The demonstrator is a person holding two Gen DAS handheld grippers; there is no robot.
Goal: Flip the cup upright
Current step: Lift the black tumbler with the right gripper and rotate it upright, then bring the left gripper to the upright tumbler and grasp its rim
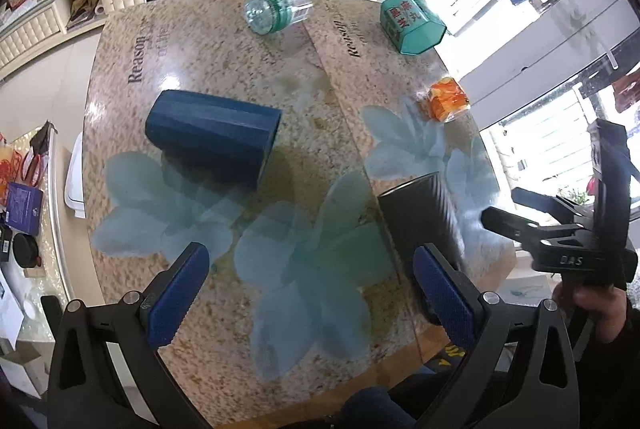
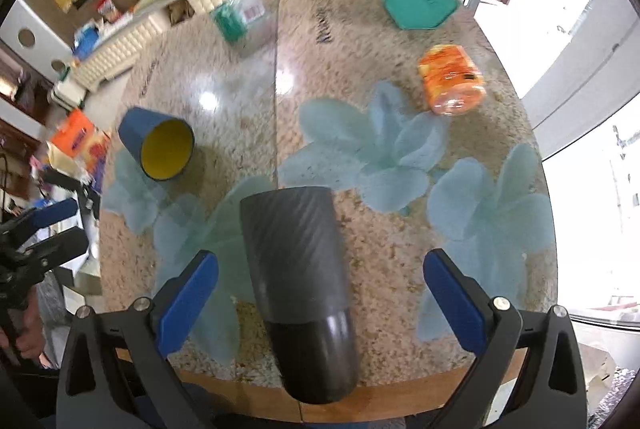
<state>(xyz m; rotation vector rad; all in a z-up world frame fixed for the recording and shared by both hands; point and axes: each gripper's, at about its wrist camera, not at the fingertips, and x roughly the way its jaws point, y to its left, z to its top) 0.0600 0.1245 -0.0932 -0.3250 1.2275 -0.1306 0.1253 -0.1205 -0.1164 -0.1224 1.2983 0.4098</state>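
The table [image 2: 400, 269] ends just under my right gripper [image 2: 320, 293], with bare top either side of the black cup [image 2: 296, 269]. It lies lengthwise between my spread right fingers, base toward me. My left gripper [image 1: 308, 293] is spread too, the blue cup [image 1: 216, 137] on its side ahead-left.

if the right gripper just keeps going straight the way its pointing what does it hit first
Most likely the black cup: it lies on its side on the table, directly between the open fingers of the right gripper. Depth is hard to judge through the fisheye, so the gripper might pass just above it.
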